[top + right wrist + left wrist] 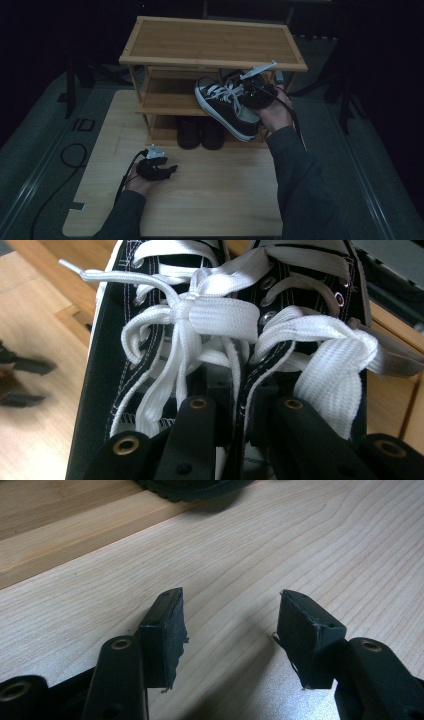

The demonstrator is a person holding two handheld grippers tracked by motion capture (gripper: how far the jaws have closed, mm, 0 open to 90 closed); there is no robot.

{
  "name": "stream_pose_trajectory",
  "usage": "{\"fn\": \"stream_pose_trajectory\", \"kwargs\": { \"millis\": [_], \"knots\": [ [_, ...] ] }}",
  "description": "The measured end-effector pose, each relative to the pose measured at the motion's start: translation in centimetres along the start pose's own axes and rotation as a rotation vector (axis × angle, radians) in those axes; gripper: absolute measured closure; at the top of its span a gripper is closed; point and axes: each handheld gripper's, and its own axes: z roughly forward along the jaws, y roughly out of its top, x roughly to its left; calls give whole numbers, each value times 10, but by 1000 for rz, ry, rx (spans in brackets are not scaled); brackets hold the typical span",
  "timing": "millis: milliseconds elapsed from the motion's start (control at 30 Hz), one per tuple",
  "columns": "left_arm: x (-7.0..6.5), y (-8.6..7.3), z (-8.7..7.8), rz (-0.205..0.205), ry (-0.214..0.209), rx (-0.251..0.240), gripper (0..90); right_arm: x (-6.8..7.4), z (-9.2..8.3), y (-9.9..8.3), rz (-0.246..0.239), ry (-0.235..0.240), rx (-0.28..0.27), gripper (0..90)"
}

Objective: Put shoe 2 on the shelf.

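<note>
A black canvas sneaker [225, 107] with white laces and a white sole hangs tilted in front of the middle shelf of a bamboo shoe rack [210, 40]. My right gripper [252, 95] is shut on it. In the right gripper view the jaws [240, 405] pinch the sneaker's [115, 365] eyelet edge beside the laces [220, 315]. My left gripper [172, 169] lies low over the wooden table [210, 200], open, with nothing between its fingers [162, 630].
Two black shoes [200, 132] stand on the rack's bottom shelf; the edge of one [195, 487] shows in the left gripper view. The rack's top shelf is bare. A black cable [70, 155] loops on the floor at the left.
</note>
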Motion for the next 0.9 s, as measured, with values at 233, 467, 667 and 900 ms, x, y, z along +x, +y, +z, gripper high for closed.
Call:
{"fn": "stream_pose_trajectory", "kwargs": {
  "millis": [233,467,667,900],
  "knots": [
    [0,0,0,1,0,0,452,7,4,0,52,-110,-4,843],
    [-1,0,0,2,4,1,451,6,5,-2,7,-169,20,693],
    [-1,0,0,1,4,0,452,-9,-8,-4,-41,-83,2,616],
    [-1,0,0,2,7,-1,451,-17,-22,-8,-94,5,-26,618]
  ]
}}
